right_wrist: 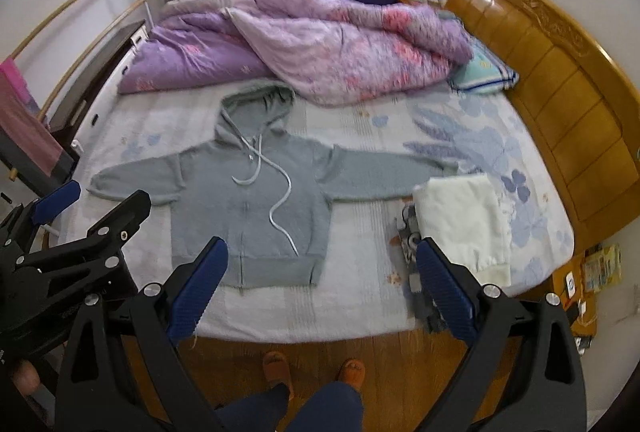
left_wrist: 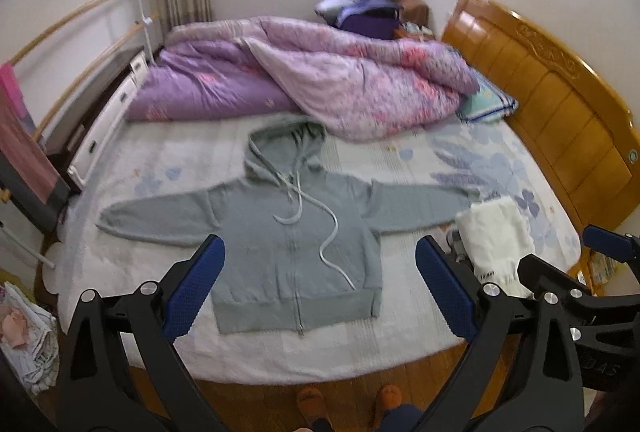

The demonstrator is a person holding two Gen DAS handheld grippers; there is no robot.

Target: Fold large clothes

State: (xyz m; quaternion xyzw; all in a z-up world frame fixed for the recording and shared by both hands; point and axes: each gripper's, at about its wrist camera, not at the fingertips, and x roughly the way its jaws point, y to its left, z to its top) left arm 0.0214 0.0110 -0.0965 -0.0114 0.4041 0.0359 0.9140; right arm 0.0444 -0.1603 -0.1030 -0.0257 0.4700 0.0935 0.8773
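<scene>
Jaws on both my grippers stand wide apart and grip nothing; I judge I have them spread ready for a first pinch of cloth. My left gripper (left_wrist: 320,280) hangs above the foot of the bed, its blue pads (left_wrist: 192,292) framing the garment's hem, and my right gripper (right_wrist: 320,284) hovers beside it at the same height.

Past the pads, at 12 o'clock, the grey hoodie (left_wrist: 288,244) lies face up on the bed (left_wrist: 168,159), zipped, sleeves stretched out to 9 and 3 o'clock, drawstring (left_wrist: 328,232) trailing down the chest. Spread flat like that, it looks prepared for folding, with no fold yet made.

At 2 o'clock a folded white garment (right_wrist: 464,220) sits touching the sleeve's cuff, probably already finished. Farther off, the purple quilt (left_wrist: 320,71) is bunched near the window, leaving room to work.
</scene>
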